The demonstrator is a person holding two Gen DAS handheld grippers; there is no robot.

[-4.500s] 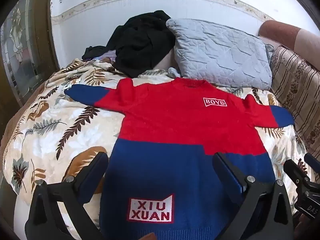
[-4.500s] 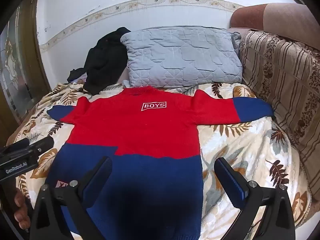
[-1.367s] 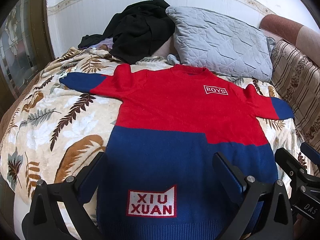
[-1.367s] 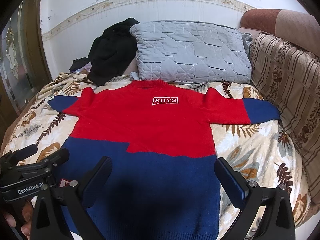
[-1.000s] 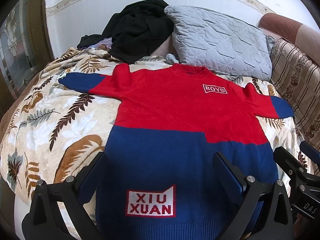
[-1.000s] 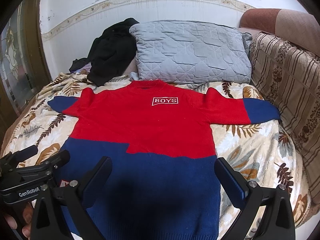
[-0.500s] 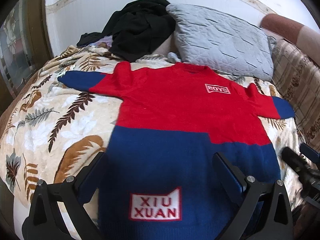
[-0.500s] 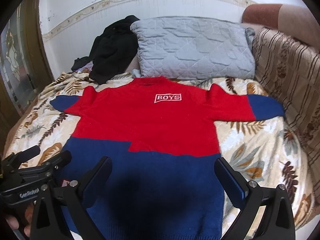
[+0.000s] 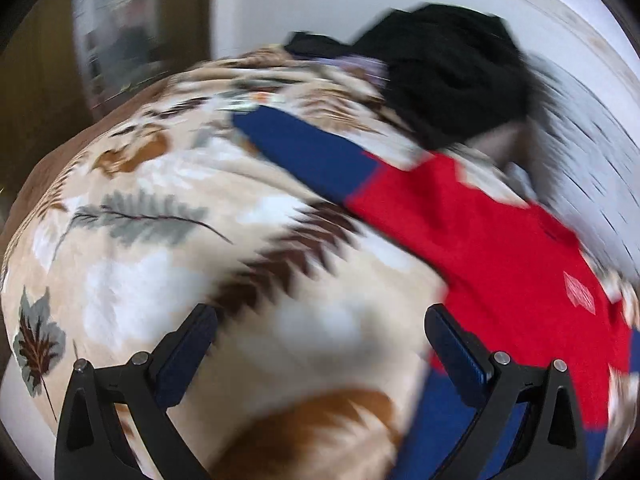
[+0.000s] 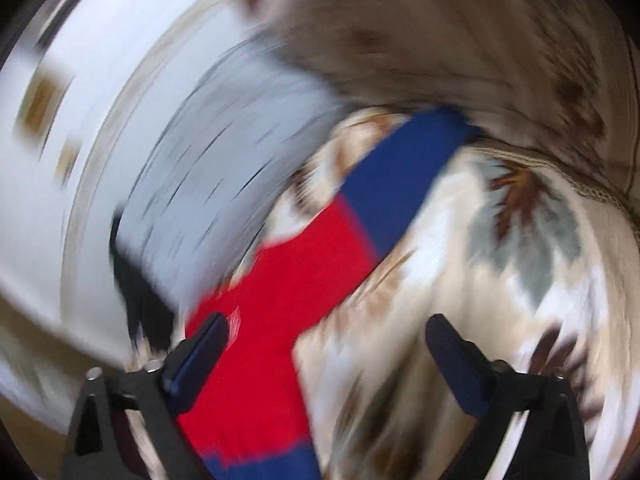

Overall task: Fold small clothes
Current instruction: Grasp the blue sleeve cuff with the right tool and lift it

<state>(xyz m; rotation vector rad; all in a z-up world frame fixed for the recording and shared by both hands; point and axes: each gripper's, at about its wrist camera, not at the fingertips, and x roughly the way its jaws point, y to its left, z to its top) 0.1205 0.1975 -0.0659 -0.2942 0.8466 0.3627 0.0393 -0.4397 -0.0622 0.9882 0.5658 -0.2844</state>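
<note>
Left hand-held gripper (image 9: 320, 344) wide open, empty, above leaf-print bed cover (image 9: 168, 264); right hand-held gripper (image 10: 328, 346) likewise. Red-and-blue knitted child's sweater (image 9: 500, 248) lies flat on bed, sleeves spread. Looks soft, light, floppy; pinch blue cuffs (image 10: 404, 176), both layers.

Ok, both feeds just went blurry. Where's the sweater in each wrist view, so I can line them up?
Left wrist: the sweater fills the right side, its blue-cuffed sleeve reaching up-left over the blanket.
Right wrist: the sweater runs from bottom centre, its other sleeve slanting up-right.
Shared landmark: the grey pillow, at the right edge in the left view and at left of centre in the right view.
</note>
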